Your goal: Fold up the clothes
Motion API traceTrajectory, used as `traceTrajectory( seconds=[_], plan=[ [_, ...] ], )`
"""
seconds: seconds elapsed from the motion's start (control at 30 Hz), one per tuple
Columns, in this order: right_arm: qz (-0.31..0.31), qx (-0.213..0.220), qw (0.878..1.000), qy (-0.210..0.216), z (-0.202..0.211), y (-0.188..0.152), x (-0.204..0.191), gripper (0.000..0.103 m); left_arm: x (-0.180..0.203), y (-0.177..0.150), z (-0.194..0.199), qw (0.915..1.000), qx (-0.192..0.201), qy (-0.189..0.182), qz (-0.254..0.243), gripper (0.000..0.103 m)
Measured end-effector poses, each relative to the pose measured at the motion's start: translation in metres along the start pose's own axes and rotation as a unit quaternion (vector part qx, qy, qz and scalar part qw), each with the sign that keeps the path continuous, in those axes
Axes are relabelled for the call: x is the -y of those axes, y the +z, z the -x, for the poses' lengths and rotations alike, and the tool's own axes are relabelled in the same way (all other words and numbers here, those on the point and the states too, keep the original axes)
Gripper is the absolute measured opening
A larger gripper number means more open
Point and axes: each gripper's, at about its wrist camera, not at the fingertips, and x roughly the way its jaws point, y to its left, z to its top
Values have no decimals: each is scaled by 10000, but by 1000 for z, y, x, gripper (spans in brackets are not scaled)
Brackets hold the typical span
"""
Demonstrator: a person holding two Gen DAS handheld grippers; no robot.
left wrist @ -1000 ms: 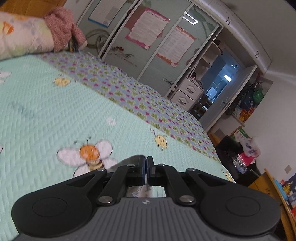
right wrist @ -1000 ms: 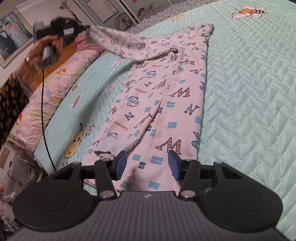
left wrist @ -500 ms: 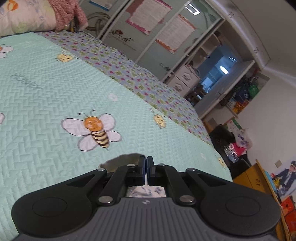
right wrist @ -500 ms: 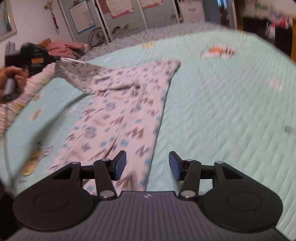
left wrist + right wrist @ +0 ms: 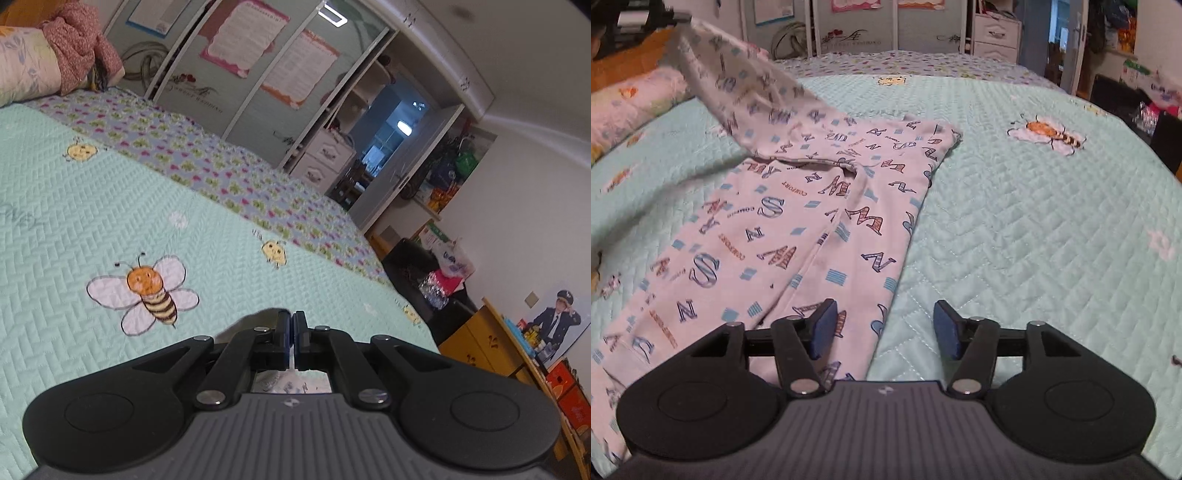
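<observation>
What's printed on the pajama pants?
Letters and small blue squares on pale pink pajama pants, clearest in the right wrist view.

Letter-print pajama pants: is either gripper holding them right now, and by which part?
The left gripper is shut on the pajama pants, lifting one leg's end off the bed. The right gripper is open, holding nothing.

Letter-printed white cotton pajama trousers (image 5: 812,221): flat on the quilted mint-green bedspread (image 5: 1015,229), left of centre; one leg lifted toward the upper left. Embroidered bee motif (image 5: 1049,136): on the bedspread, right of the trousers. Floral pillow (image 5: 631,99): far left. Mirrored wardrobe doors (image 5: 857,22): behind the bed.
</observation>
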Motion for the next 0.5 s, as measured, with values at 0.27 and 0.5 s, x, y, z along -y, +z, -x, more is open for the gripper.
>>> traceTrajectory(
  seconds=[0.27,0.5],
  plan=[
    [-9,21,10000,-63,-2,-4,2,73,0,3,8,9986,-92,-411,332,0],
    [-28,35,10000,-33,-2,-4,4,75,2,12,13,9988,109,-288,381,0]
  ],
)
